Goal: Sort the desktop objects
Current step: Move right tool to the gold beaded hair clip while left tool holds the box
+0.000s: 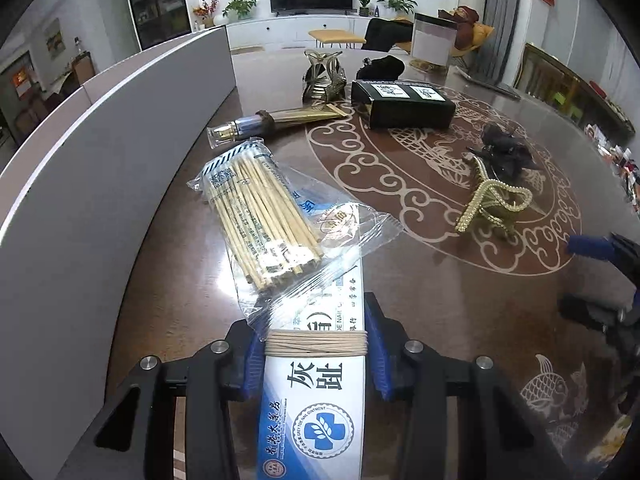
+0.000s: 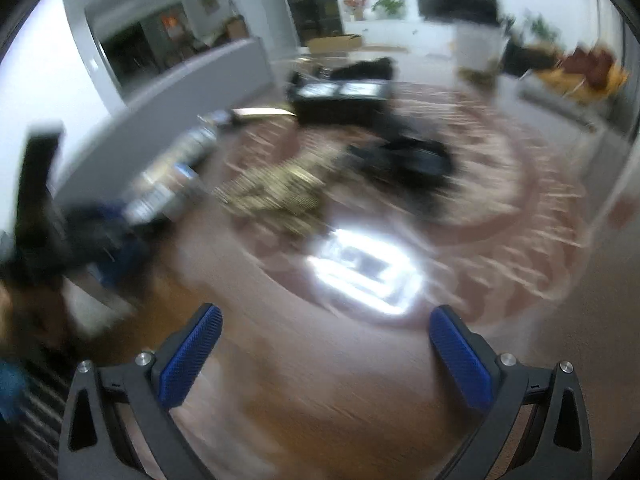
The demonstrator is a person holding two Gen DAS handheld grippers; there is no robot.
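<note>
My left gripper (image 1: 312, 320) is shut on a long white-and-blue ointment box (image 1: 316, 400) wound with beige cord; its blue pads press both long sides. The box's far end lies under a clear bag of wooden chopsticks (image 1: 260, 208) on the brown patterned table (image 1: 420, 280). Further back are a small glass bottle (image 1: 236, 130), a gold tube (image 1: 308, 114), a black box (image 1: 404, 104), a black hair clip (image 1: 504, 152) and a gold pearl hair claw (image 1: 488, 204). My right gripper (image 2: 326, 312) is open and empty above bare table; that view is blurred.
A grey partition (image 1: 100, 152) runs along the table's left side. A gold ornamental holder (image 1: 324, 78) and a white stand (image 1: 434, 42) are at the far end. One blue finger of the right gripper (image 1: 592, 246) shows at the right edge. A bright glare (image 2: 364, 276) lies on the tabletop.
</note>
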